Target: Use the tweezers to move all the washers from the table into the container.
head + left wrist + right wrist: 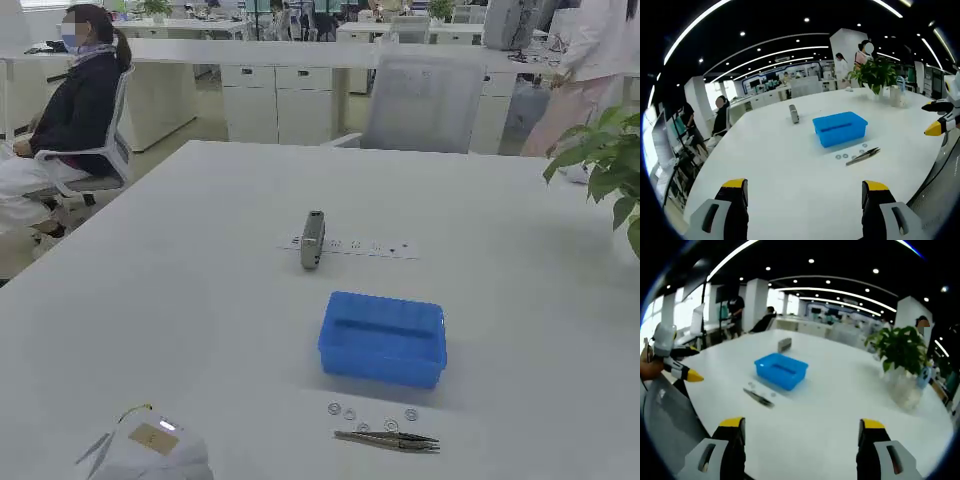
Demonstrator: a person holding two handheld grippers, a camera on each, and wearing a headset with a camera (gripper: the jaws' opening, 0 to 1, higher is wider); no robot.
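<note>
Head view: a white tabletop (200,300) in an open office with rows of white desks behind; a blue container (382,338) sits mid-tabletop, empty as far as shows; the washers (411,414) lie loose between it and the near edge, with the tweezers (388,439) just beyond them, closer to that edge; a grey device (313,240) lies further in, toward the far edge; a plant (605,160) leans in at the right edge; a chair (425,100) stands past the far edge, and a person (75,100) sits off to the left.

Left gripper view: the left tongs (804,187) gape wide over the tabletop's near edge, holding nothing; container (840,128), washers (845,156) and tweezers (863,155) lie ahead; the right tongs (934,118) show at the right, parted and empty; strip lights curve across a dark ceiling.

Right gripper view: the right tongs (801,424) stand wide apart and empty; the tweezers (759,397) lie beside the container (781,370); the plant (900,347) stands toward the right edge.
</note>
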